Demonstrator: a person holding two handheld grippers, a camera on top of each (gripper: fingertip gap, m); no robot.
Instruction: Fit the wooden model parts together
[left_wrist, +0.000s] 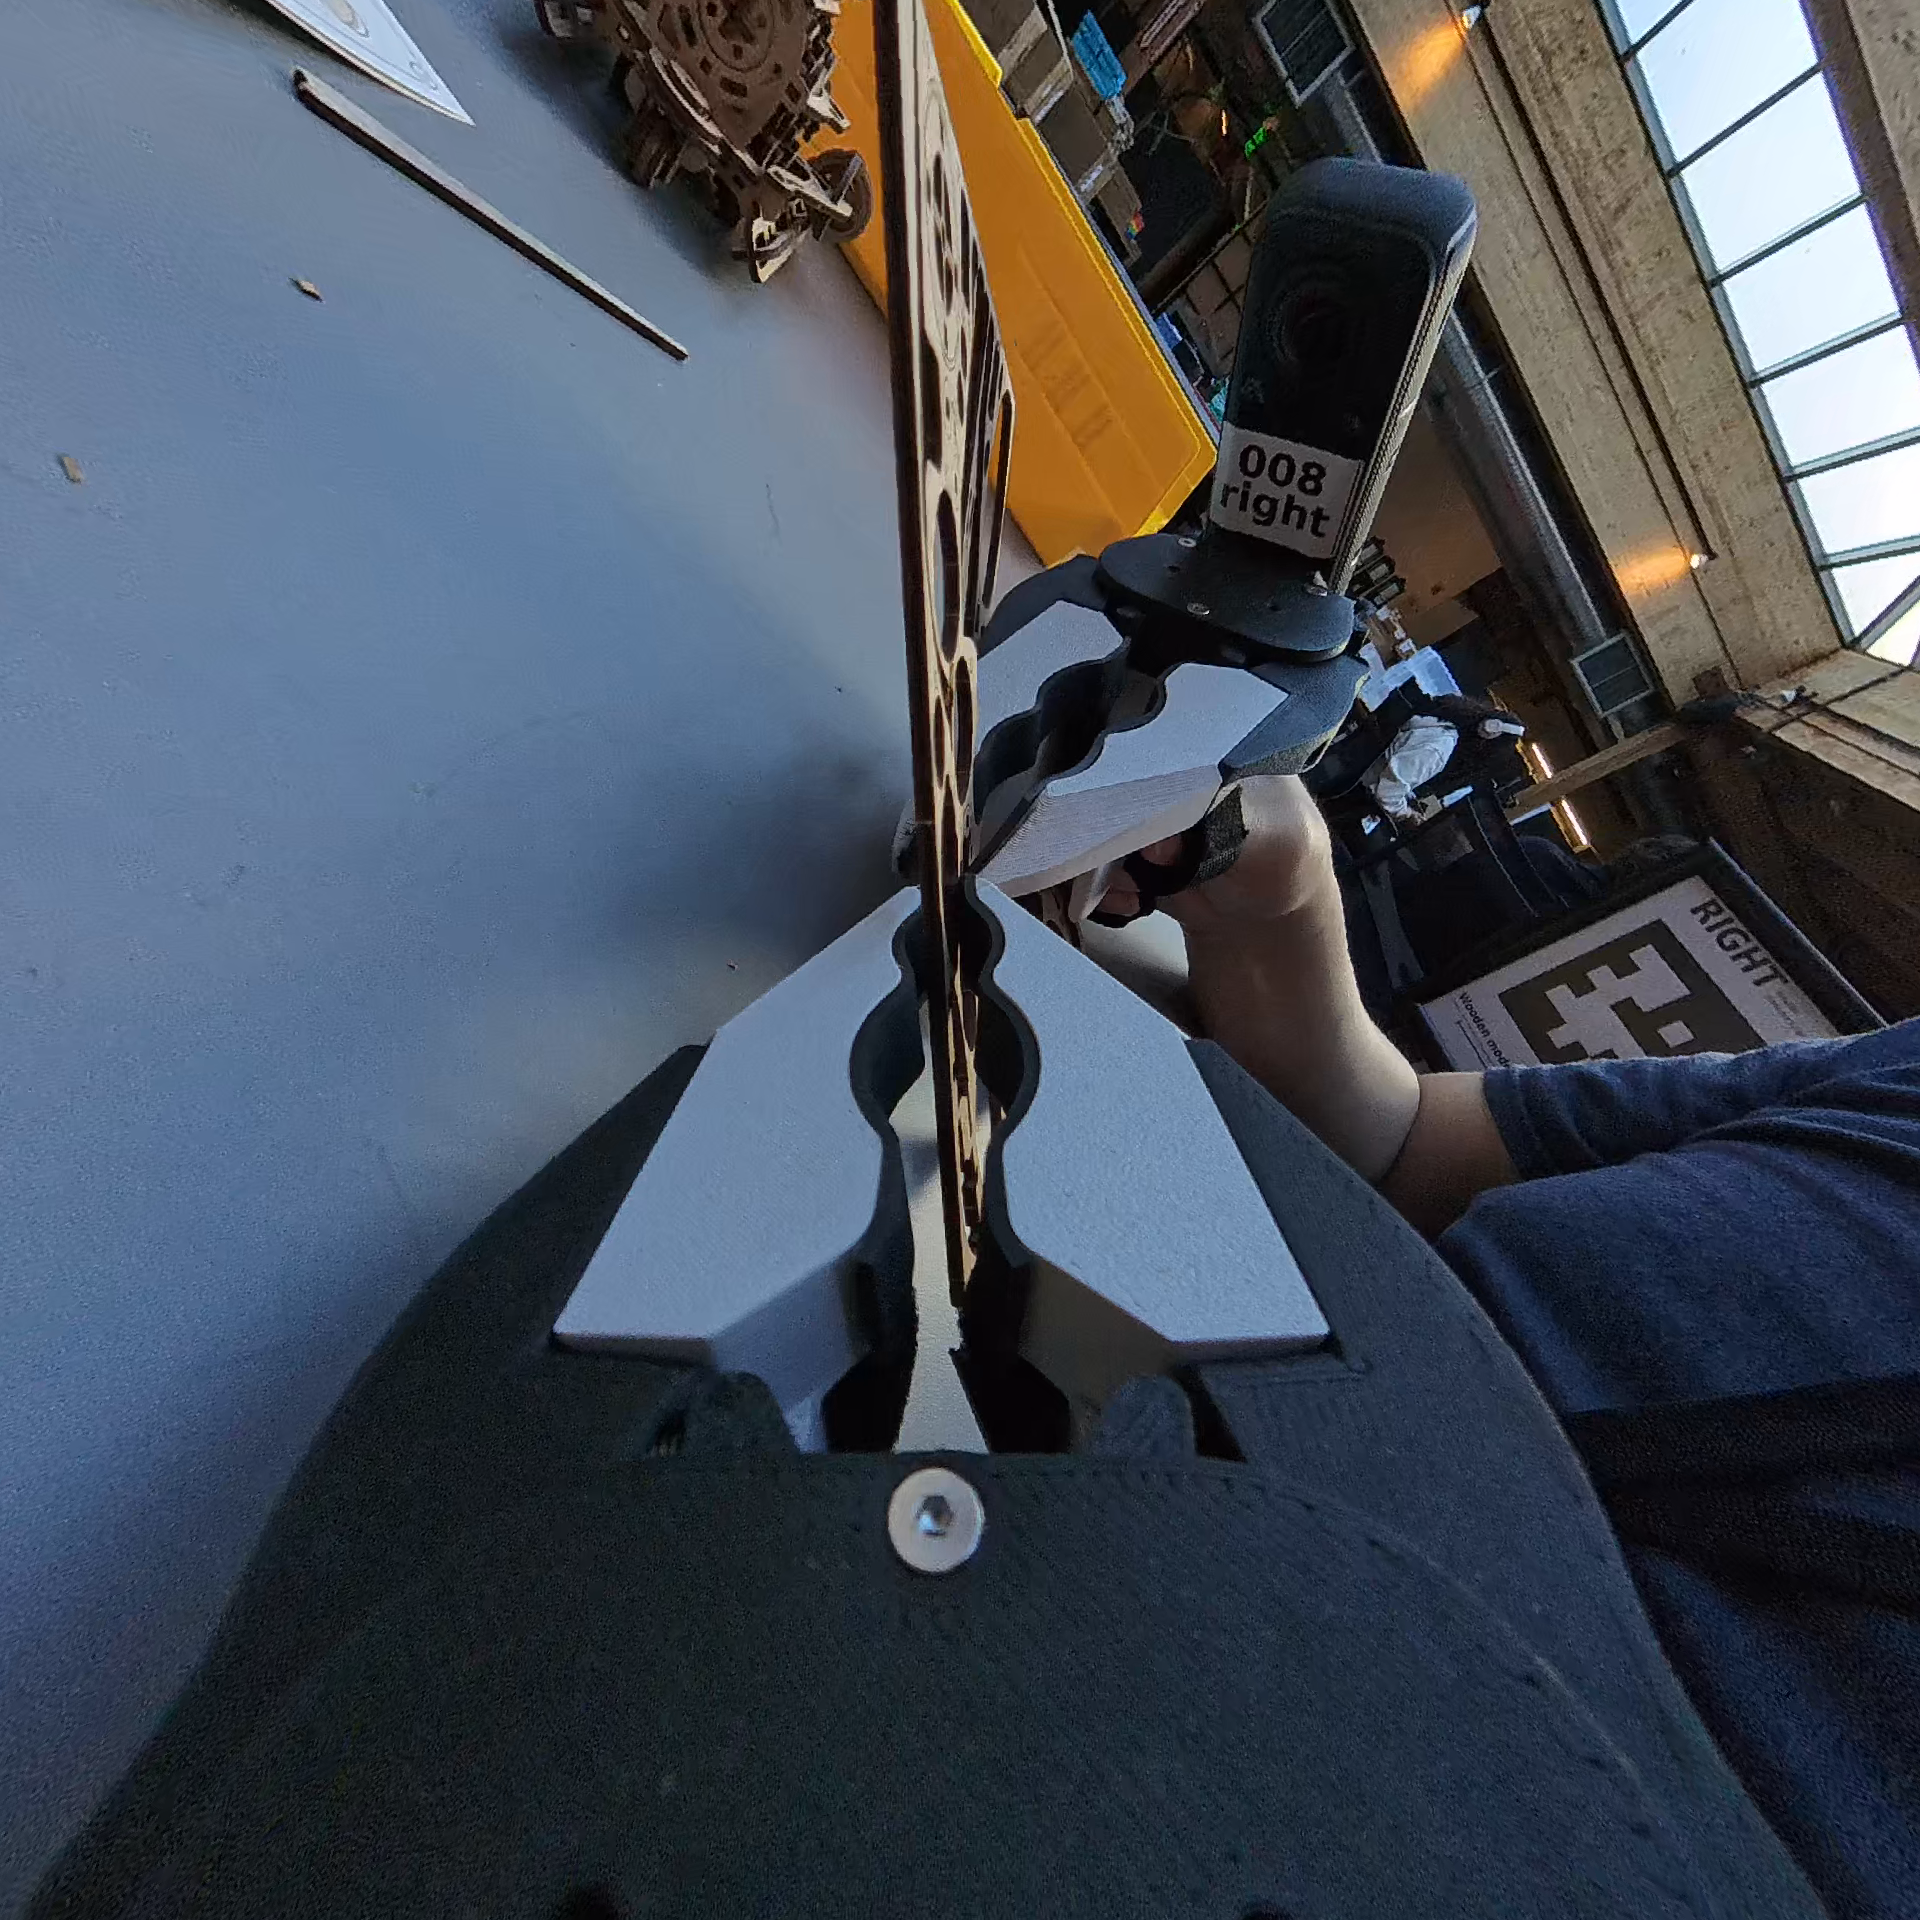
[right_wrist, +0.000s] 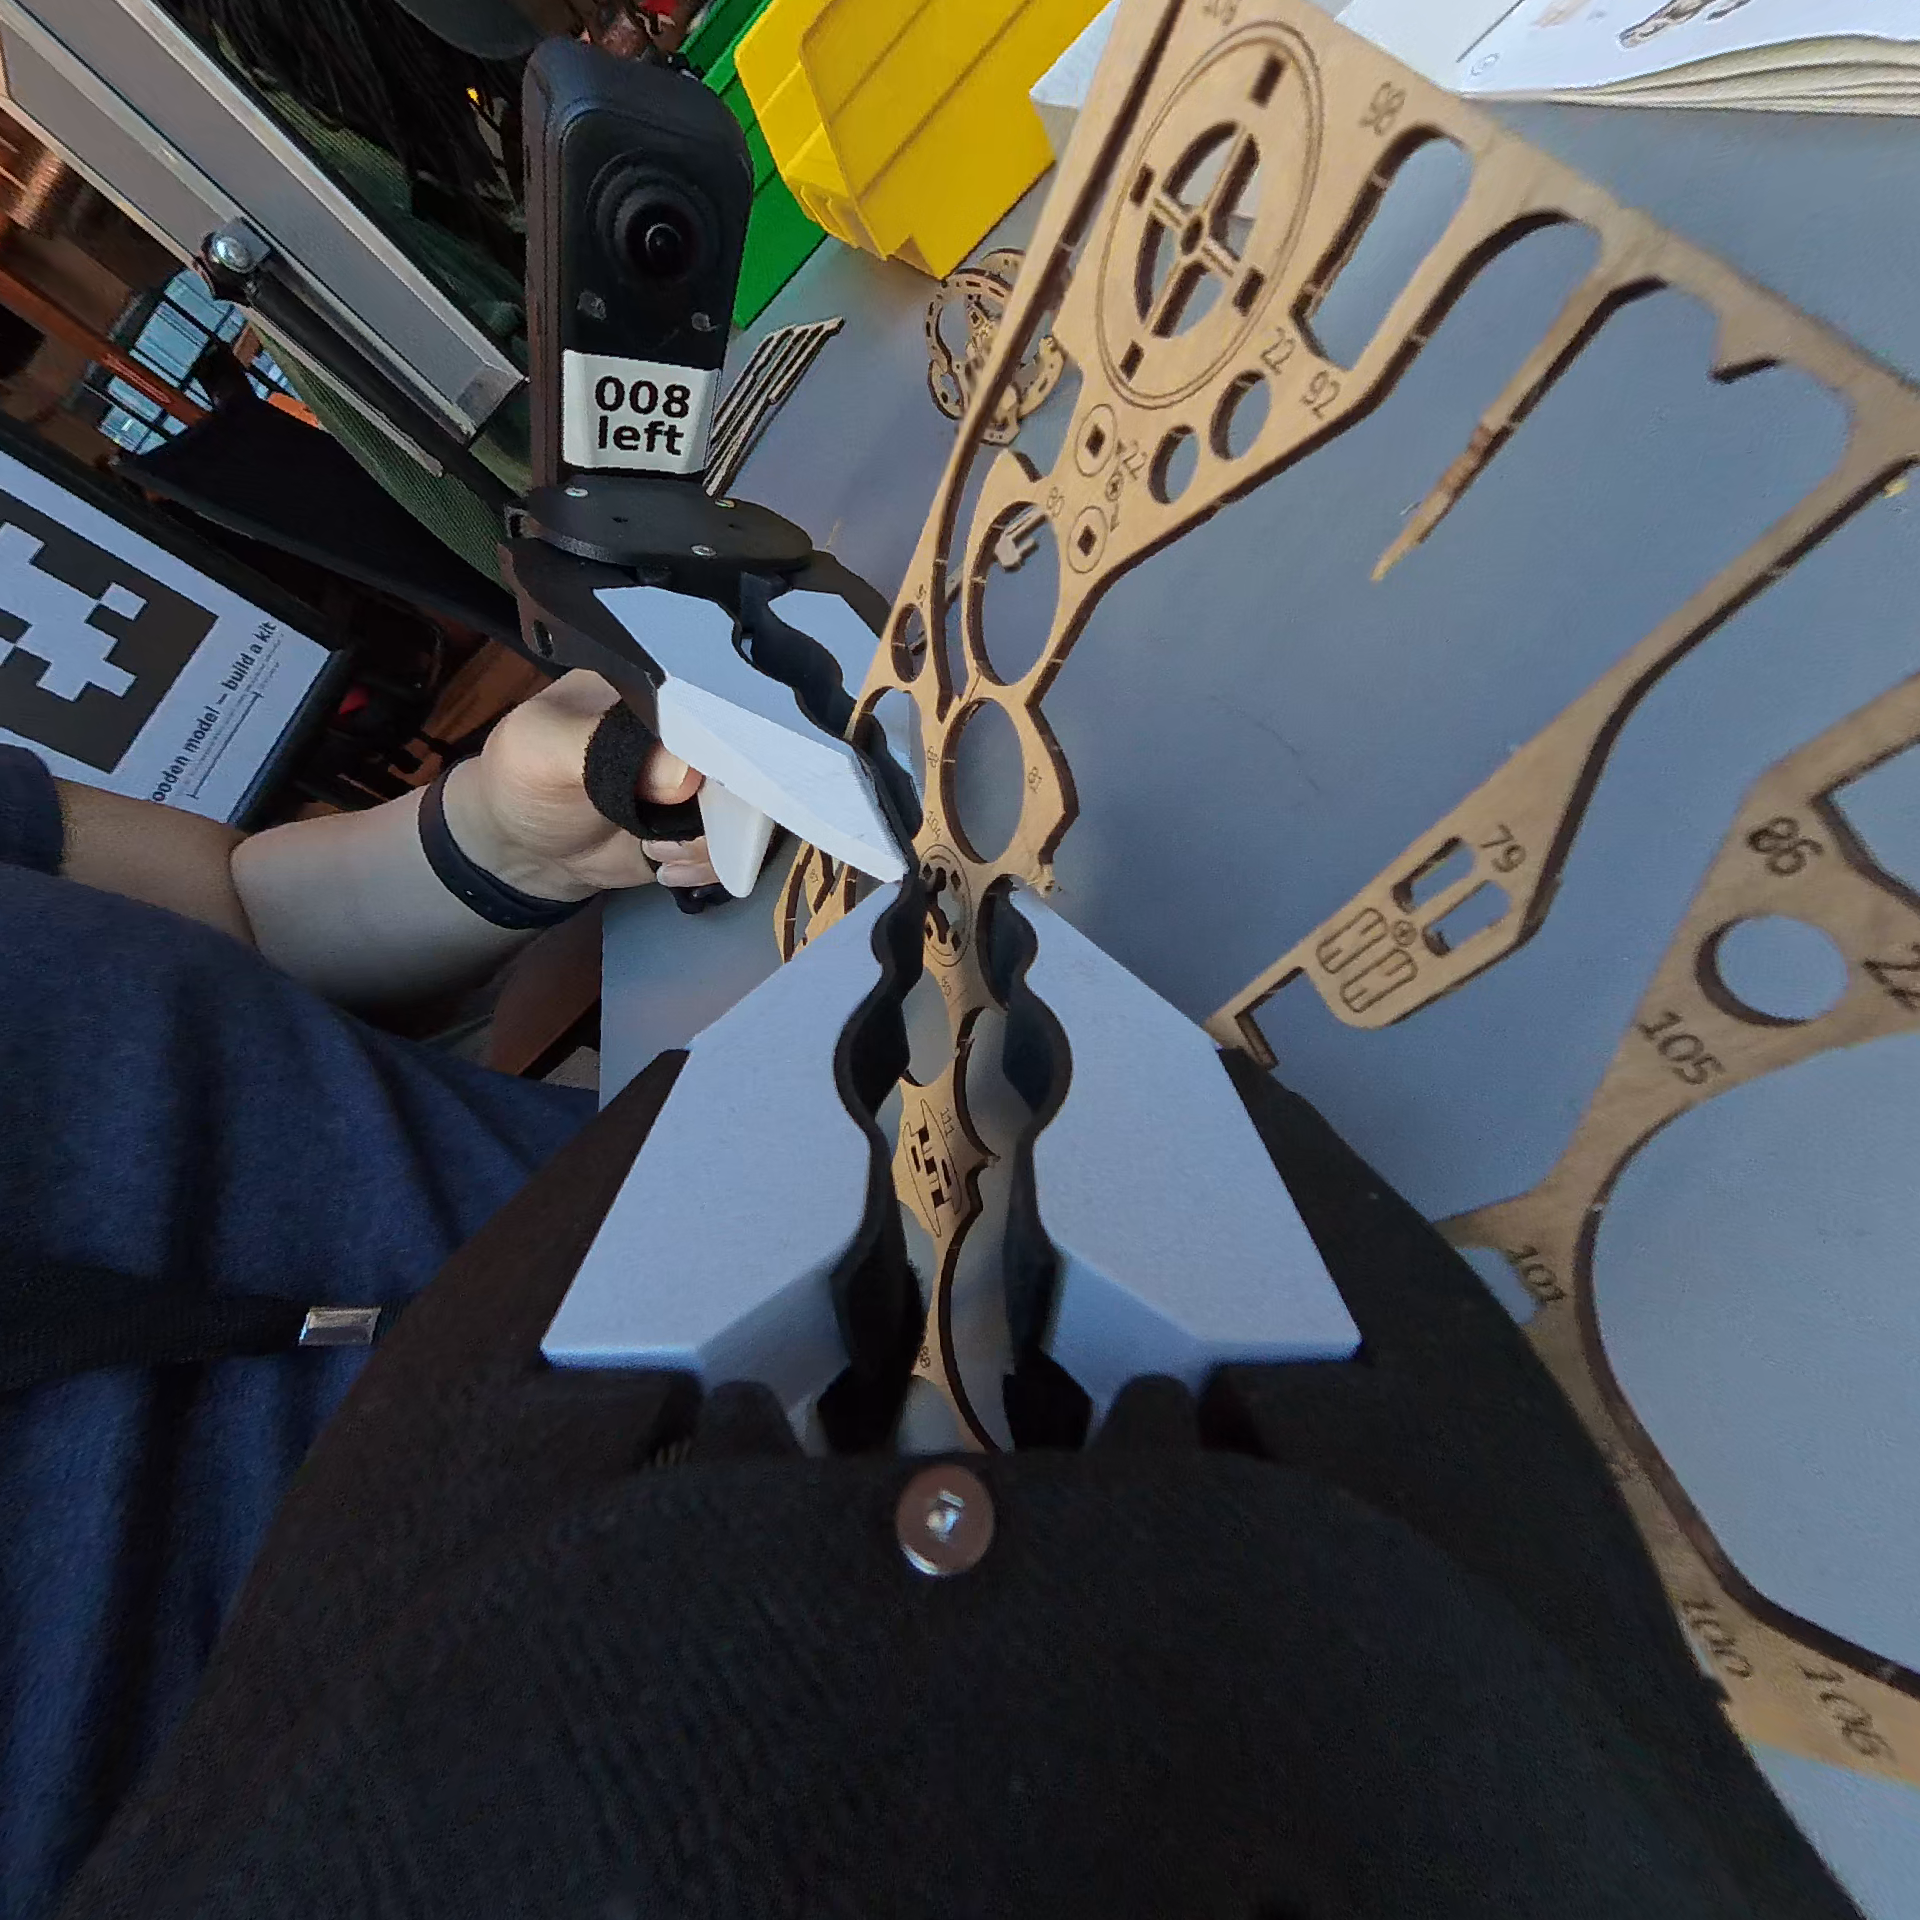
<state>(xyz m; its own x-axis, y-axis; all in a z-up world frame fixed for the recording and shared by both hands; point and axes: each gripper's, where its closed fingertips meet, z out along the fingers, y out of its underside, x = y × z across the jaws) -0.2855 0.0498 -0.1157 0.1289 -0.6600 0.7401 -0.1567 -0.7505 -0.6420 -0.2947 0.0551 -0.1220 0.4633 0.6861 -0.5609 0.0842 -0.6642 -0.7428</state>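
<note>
A laser-cut wooden sheet of numbered model parts stands on edge above the grey table. My left gripper is shut on its lower part, and the sheet runs edge-on between the fingers. In the right wrist view the sheet shows its face with several empty cut-outs. My right gripper is closed on it around a small round part. The two grippers meet tip to tip on the sheet: the left gripper comes in from the left, and the right gripper from the right.
A partly built wooden model stands at the far side beside a yellow bin. A thin wooden strip lies on the table. A second part sheet lies flat at the right, and a booklet behind it.
</note>
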